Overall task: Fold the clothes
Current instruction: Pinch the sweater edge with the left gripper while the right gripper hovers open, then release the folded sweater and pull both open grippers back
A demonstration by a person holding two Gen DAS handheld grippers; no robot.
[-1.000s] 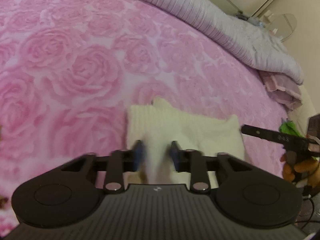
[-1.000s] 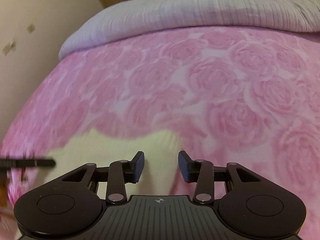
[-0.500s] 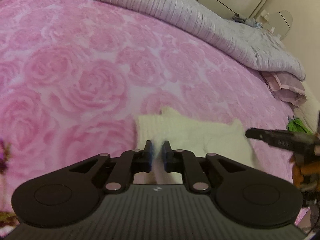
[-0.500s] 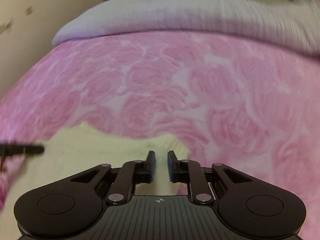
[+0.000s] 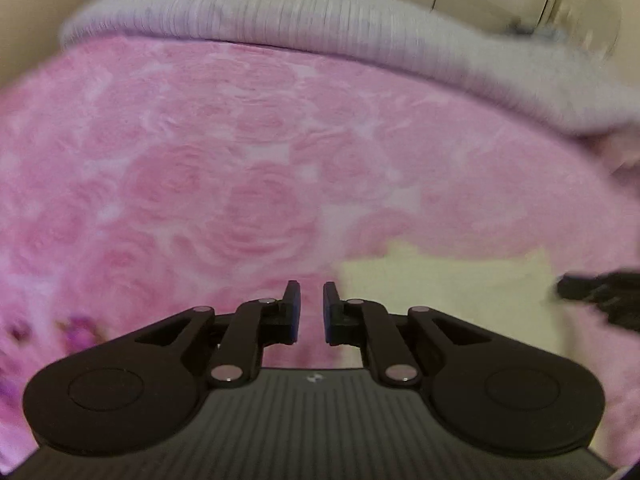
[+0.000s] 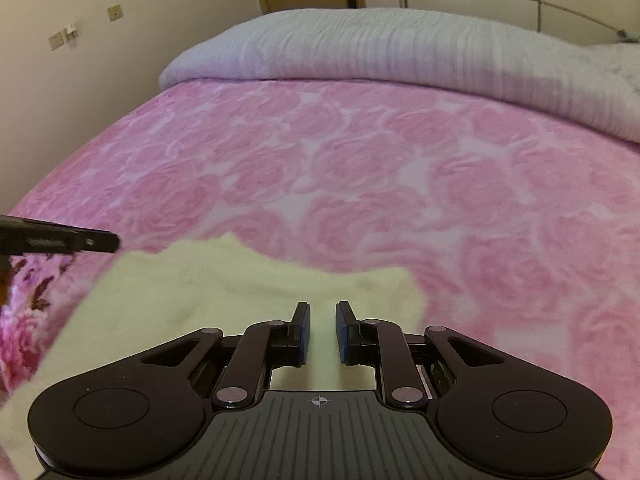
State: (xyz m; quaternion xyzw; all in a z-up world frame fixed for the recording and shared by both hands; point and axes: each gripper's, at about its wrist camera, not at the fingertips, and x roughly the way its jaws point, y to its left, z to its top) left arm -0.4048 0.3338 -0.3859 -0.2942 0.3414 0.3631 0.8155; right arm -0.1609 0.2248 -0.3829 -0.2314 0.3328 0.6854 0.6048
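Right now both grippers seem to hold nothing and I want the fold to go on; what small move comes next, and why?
Probably bring the left gripper rightward onto the cream garment. Its jaws stand slightly apart over bare pink rose blanket, with the cloth off to its right. The right gripper already hovers over the garment, empty.

One cream garment (image 6: pixel 224 300) is lying on one pink rose-patterned blanket (image 6: pixel 400 168) — a single piece, no second item showing. One lavender ribbed quilt (image 6: pixel 400 52) is running along the far side. Two grippers are showing — the left gripper (image 5: pixel 311 312) and the right gripper (image 6: pixel 322 332), each carrying two blue-padded fingers.
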